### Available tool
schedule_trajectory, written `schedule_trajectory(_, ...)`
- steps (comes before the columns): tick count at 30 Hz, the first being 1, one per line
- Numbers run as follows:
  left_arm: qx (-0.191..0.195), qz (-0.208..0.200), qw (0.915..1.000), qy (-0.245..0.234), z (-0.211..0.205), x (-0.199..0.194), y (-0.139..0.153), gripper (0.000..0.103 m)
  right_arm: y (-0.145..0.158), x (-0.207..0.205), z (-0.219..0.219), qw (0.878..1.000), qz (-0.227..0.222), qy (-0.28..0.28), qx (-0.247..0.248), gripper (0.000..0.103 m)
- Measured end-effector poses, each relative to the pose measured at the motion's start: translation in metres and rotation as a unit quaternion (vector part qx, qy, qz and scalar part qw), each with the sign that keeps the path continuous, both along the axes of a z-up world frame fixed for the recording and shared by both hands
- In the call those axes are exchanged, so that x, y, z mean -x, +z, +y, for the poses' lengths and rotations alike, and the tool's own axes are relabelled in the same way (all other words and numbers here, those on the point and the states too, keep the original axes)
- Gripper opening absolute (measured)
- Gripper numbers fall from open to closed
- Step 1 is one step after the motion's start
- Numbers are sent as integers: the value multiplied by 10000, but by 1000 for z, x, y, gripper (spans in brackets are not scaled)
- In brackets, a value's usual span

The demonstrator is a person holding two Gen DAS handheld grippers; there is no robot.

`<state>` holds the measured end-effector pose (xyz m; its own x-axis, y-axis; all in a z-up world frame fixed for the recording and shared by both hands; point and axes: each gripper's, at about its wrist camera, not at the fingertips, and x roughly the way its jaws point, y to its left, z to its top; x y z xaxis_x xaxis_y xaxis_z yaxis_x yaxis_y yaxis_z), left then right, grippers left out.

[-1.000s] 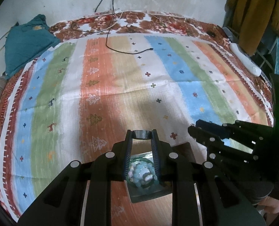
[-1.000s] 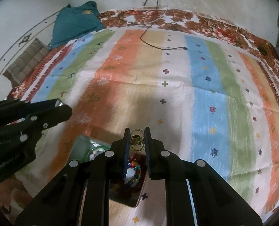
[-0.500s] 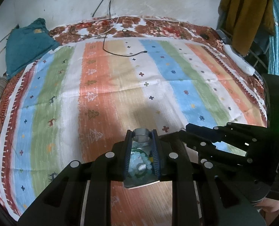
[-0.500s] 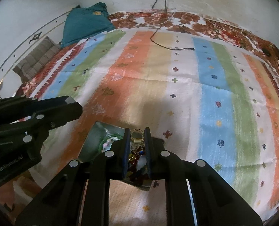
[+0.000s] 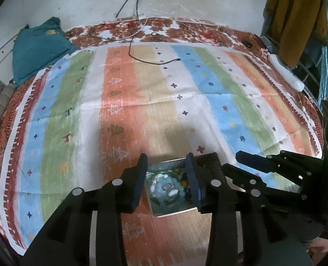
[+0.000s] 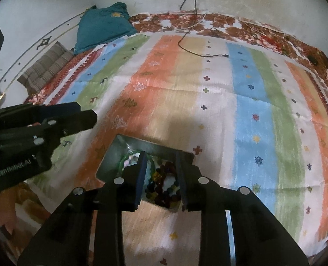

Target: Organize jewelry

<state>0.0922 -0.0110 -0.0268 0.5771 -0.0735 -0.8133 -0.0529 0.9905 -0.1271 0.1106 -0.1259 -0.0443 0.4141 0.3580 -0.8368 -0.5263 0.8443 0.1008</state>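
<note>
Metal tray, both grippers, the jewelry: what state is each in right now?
Metal tray: open-topped, lying on the striped cloth.
Pale blue bead bracelet: in the tray.
Dark multicoloured beads: in the tray.
Left gripper: open, just opened, holding nothing.
Right gripper: open, just opened, holding nothing.

My left gripper (image 5: 166, 161) points steeply down, its two blue-edged fingers (image 5: 141, 177) parted with a clear gap; the jaws have just been opening and press on nothing. My right gripper (image 6: 160, 159) tilts down the same way, its jaws also just opened and gripping nothing, a little narrower than the left. The two tools sit side by side, close but not touching: in the left wrist view the right one reaches in from the right edge, and in the right wrist view the left one comes in from the left edge.
</note>
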Motion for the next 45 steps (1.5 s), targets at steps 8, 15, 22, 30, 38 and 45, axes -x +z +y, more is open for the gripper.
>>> schedule_trajectory(8,92,-76,9999,-106,2,18,4,53,14,20,-17,9997,-214,-40,-101,42)
schedule_trajectory(15,22,-136,9997,-182,0,38,5,62,21,34,-29,9992,-251,-26,-323,55)
schedule_trajectory(22,33,-216,9995,-215,-3,57,5,71,21,52,-35,9990,-275,81,-334,70)
schedule_trajectory(30,-1,-340,9992,-219,-5,80,4,86,27,69,-44,9982,-363,113,-460,79)
schedule_trajectory(38,-50,-520,9982,-297,-10,97,3,97,30,81,-50,9975,-576,-5,-417,95)
schedule_trajectory(45,-91,-645,9976,-228,-9,102,4,97,31,86,-55,9968,-649,-12,-472,96)
